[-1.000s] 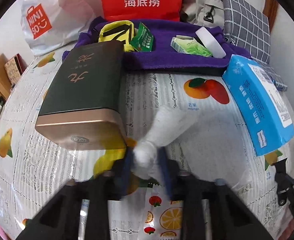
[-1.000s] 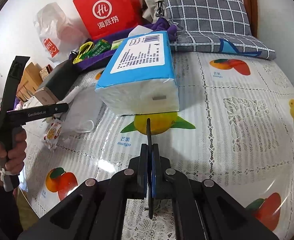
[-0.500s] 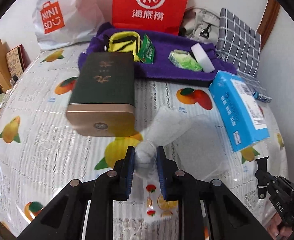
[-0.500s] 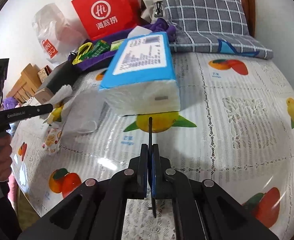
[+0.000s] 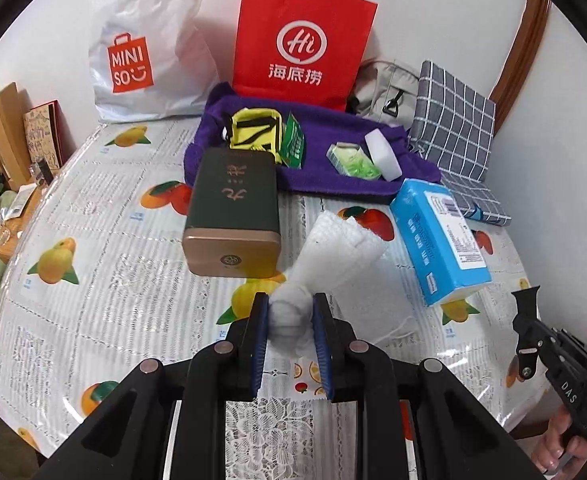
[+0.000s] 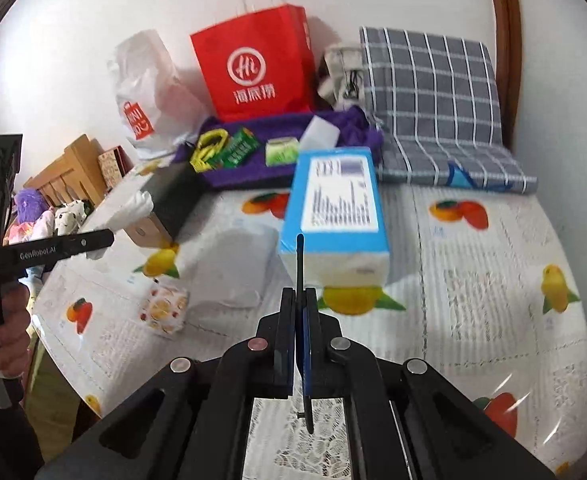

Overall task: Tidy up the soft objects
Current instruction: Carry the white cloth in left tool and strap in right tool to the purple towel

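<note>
Fruit-printed tablecloth (image 5: 93,280) fills my frames: my left gripper (image 5: 291,320) pinches the crumpled white foam wrap (image 5: 333,256) at lower centre, lifted for tidying, while my right gripper (image 6: 299,320) is closed, empty.

surface: desk (image 5: 105,264) under a fruit-print cover | back edge: purple towel (image 5: 333,176) (small packets on it), red paper bag (image 5: 301,40), white plastic bag (image 5: 149,48), grey checked cushion (image 5: 453,128) | middle: dark green box (image 5: 233,208) lying flat, blue tissue pack (image 5: 437,236) | front: small fruit-print packet (image 6: 165,308)
</note>
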The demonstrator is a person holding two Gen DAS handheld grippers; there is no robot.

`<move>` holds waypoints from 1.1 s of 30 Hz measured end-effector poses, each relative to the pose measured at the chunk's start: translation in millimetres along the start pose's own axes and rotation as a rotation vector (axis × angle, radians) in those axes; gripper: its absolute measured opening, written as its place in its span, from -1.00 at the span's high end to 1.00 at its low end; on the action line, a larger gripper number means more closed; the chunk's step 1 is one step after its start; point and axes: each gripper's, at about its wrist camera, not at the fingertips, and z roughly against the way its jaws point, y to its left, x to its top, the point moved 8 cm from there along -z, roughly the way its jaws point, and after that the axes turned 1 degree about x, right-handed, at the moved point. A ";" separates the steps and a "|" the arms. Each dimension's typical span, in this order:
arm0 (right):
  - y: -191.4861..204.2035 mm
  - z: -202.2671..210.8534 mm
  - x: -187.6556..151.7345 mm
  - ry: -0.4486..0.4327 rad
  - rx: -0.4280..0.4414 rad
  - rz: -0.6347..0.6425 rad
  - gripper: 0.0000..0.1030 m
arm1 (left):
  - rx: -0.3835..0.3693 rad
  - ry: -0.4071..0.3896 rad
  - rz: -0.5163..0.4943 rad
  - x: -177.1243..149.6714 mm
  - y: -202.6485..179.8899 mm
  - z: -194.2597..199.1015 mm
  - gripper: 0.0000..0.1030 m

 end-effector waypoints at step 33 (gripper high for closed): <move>9.9 -36.3 111.0 -0.014 0.024 -0.022 0.94 | 0.000 -0.049 0.009 93.8 10.1 -2.7 0.59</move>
